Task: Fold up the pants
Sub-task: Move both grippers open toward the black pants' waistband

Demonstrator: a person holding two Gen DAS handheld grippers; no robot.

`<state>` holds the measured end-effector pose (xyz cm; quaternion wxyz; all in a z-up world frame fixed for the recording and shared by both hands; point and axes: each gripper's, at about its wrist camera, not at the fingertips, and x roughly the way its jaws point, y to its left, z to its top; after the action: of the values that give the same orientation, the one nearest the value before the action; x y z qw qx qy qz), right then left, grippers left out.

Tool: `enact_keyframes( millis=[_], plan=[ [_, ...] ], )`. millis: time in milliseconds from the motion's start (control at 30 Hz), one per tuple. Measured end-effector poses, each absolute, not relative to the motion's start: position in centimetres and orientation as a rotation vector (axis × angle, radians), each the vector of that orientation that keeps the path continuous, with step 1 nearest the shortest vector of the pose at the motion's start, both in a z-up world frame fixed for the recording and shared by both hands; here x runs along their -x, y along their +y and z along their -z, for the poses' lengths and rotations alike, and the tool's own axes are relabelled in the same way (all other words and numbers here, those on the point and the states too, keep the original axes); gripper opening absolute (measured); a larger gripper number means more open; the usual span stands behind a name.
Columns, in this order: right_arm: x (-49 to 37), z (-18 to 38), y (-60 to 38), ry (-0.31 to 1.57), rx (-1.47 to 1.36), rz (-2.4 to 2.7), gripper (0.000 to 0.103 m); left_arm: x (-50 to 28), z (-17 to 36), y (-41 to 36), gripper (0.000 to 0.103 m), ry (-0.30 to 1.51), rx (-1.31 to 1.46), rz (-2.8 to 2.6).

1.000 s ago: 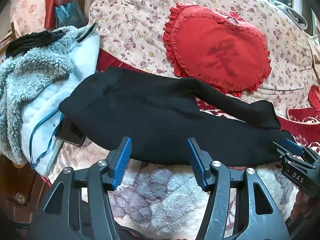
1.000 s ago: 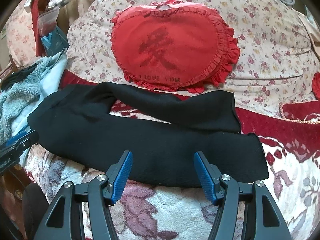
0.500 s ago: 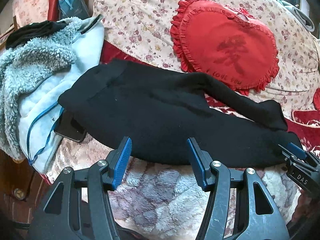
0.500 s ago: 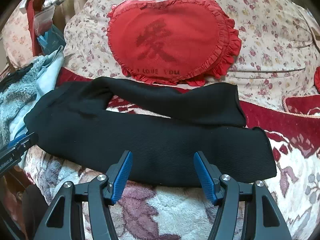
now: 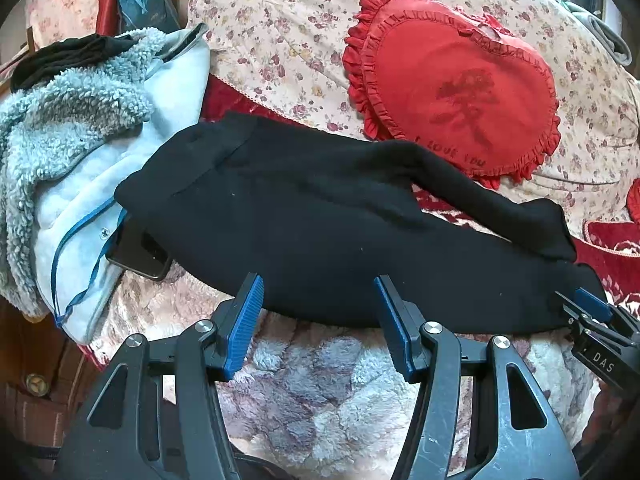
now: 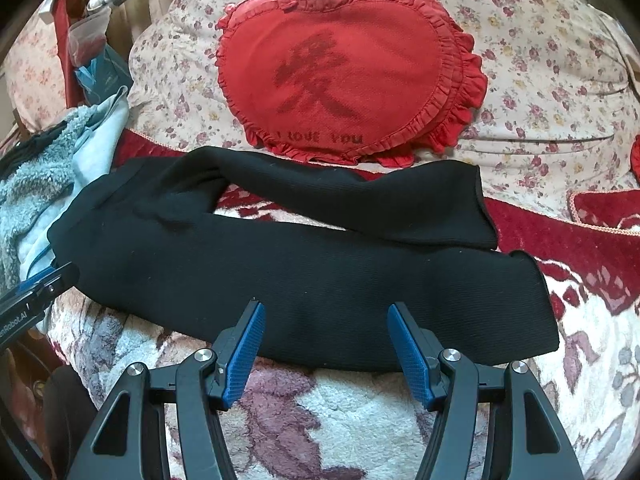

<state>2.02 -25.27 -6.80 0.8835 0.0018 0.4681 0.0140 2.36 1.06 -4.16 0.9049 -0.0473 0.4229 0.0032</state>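
Black pants lie spread across a fluffy patterned blanket, waistband at the left, the two legs running right with a gap between them near the crotch. My left gripper hovers open over the near edge of the pants by the waist end, nothing between its blue pads. My right gripper stands open over the near edge of the lower leg, also holding nothing. Each gripper's tip shows at the edge of the other's view: the right one, the left one.
A red heart-shaped cushion leans on a floral pillow behind the pants. A grey fleece jacket lies at the left, with a dark phone partly under the waistband. The blanket fills the foreground.
Both views have shifted only slightly, the pants sitting a little lower and further right in the left wrist view. The pants have not moved and both grippers stay open.
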Motion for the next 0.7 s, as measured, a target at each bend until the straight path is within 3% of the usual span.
enact_keyframes(
  millis=[700],
  plan=[
    [-2.2,7.9,-26.5,1.011,-0.029,-0.012,0.062,-3.0,5.2,3.6,0.057,0.916,0.146,-0.063]
  ],
)
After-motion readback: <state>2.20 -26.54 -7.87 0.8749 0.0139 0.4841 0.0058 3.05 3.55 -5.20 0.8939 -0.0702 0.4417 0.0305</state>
